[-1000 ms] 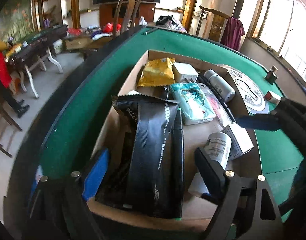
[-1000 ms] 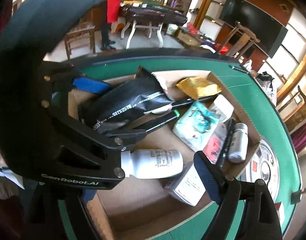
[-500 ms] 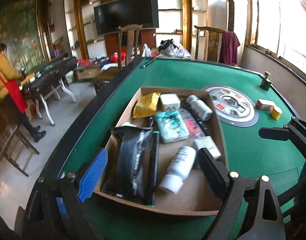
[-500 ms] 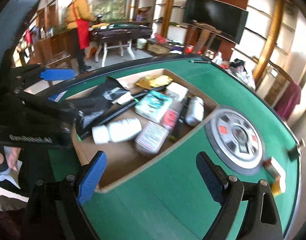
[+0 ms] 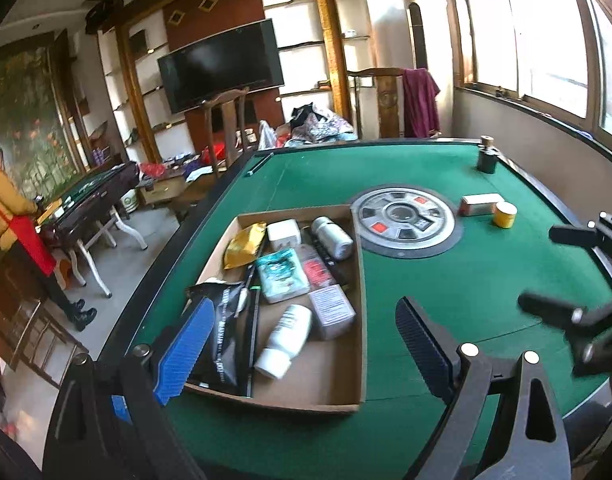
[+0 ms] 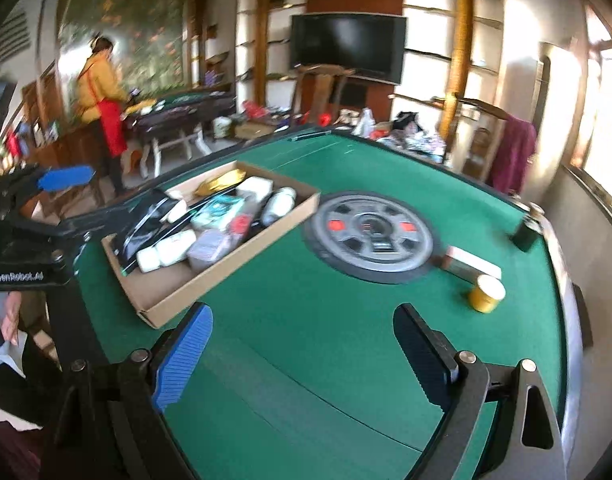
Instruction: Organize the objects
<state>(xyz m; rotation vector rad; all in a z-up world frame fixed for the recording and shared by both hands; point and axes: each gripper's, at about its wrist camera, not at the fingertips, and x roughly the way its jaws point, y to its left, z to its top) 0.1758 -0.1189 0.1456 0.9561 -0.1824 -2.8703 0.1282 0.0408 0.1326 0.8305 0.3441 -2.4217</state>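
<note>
A shallow cardboard box sits on the green table and holds a white bottle, a black pouch, a teal tissue pack, a yellow packet and several other items. My left gripper hovers open and empty above the box's near end. Over bare felt to the right of the box, my right gripper is also open and empty. A yellow jar, a small carton and a dark bottle stand loose at the far right.
A round grey panel is set in the middle of the table. A person in a yellow top and red apron stands at another table far left. Chairs and clutter lie beyond the far edge.
Both grippers have drawn back and risen from the box. The right one has swung right over the felt. The white bottle that lay by its fingers now rests in the box.
</note>
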